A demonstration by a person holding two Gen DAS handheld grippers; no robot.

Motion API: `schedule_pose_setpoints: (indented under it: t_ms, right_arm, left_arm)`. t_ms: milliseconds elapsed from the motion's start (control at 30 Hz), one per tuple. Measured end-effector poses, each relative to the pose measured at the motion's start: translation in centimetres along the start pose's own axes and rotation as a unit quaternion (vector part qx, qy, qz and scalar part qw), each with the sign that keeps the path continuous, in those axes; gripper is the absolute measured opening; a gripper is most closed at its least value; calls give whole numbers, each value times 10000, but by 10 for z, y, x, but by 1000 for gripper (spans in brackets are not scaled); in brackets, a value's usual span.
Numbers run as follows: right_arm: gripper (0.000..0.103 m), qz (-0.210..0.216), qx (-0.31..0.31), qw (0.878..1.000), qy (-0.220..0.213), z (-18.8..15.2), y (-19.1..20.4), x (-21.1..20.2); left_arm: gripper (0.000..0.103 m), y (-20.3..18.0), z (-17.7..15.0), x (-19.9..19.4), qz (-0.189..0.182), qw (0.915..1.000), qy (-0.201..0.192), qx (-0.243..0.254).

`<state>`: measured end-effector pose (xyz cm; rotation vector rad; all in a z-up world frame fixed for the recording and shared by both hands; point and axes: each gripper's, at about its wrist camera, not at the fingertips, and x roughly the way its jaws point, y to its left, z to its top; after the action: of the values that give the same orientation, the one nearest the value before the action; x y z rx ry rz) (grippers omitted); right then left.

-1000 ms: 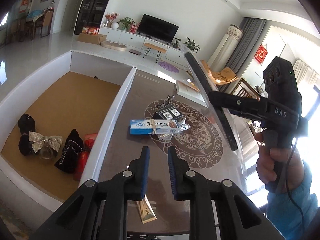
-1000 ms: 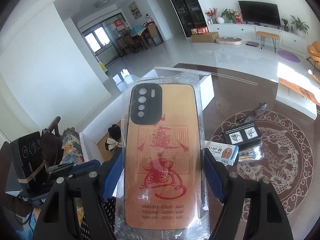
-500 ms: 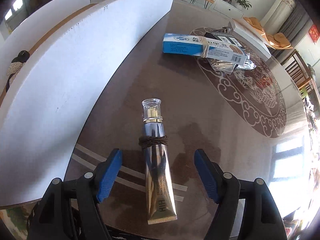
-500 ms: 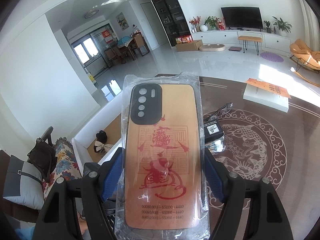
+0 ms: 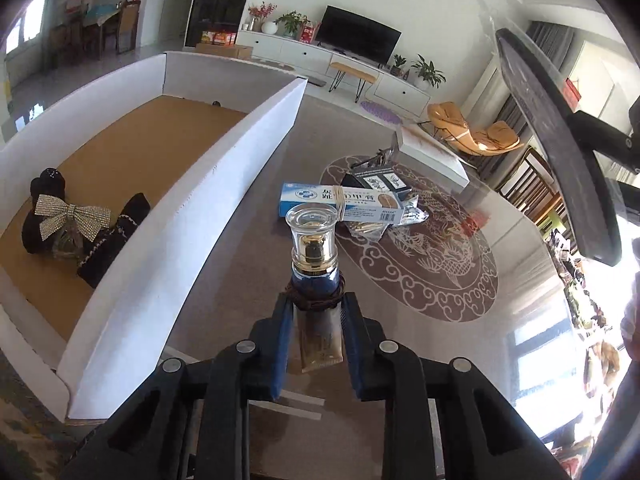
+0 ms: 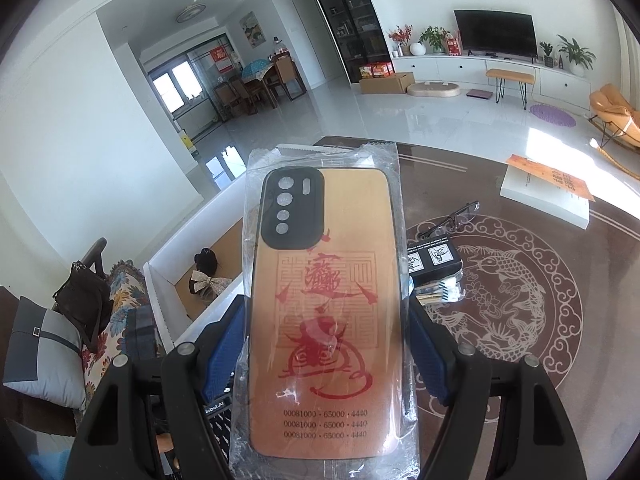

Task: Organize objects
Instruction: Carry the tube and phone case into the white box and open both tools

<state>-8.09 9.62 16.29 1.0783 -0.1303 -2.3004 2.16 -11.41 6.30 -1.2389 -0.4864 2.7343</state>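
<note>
Left gripper [image 5: 316,332]: I have just closed it on the tube [image 5: 318,320]; soft, slippery, so I clamp mid-body.
Right gripper [image 6: 326,354]: I pinch the phone case [image 6: 324,304] by its stiff edges.

We read "00081000 · 65000 · 4440" three times, low on the phone case [image 6: 324,312] | big red Chinese signs sit above that, too fancy for us to read | "Robot.AI" stands on a black part [image 6: 214,407] under the case | blue box [image 5: 340,202]: letters too small.

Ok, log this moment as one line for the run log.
left tool: shut on gold tube | right tool: shut on bagged phone case | white box: holds bow clips
</note>
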Motion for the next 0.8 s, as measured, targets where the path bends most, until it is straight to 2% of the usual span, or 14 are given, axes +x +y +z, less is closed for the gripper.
schedule_pose_setpoints:
  t_ms: [167, 267, 367, 467, 600, 700, 733, 767, 800]
  right_arm:
    - [76, 242, -335, 9991, -45, 31, 43, 30]
    - [75, 419, -500, 9979, -32, 51, 73, 57]
    - [75, 640, -510, 9966, 112, 67, 102, 96]
    - [75, 741, -536, 9953, 334, 76, 127, 145]
    - [76, 645, -480, 9946, 661, 77, 147, 213]
    - [76, 559, -460, 9922, 1015, 71, 153, 258]
    - [77, 501, -486, 9906, 1173, 68, 154, 270]
    - [79, 435, -503, 9898, 1257, 65, 154, 278]
    - [80, 395, -507, 9902, 1237, 61, 152, 281]
  left_arm:
    - [23, 31, 40, -67, -66, 9964, -805, -270]
    - [23, 58, 61, -92, 48, 9938, -1033, -409]
    - [23, 93, 78, -94, 232, 9935, -952, -587]
    - [23, 127, 90, -80, 402, 9932, -741, -800]
    - [23, 158, 98, -48, 907, 9898, -446, -1004]
    - [25, 168, 92, -31, 1410, 9827, -303, -1161]
    - [33, 168, 89, -29, 1515, 9809, -309, -1178]
    - [55, 166, 85, -26, 1617, 9791, -317, -1195]
    - [68, 163, 80, -25, 1704, 9775, -352, -1196]
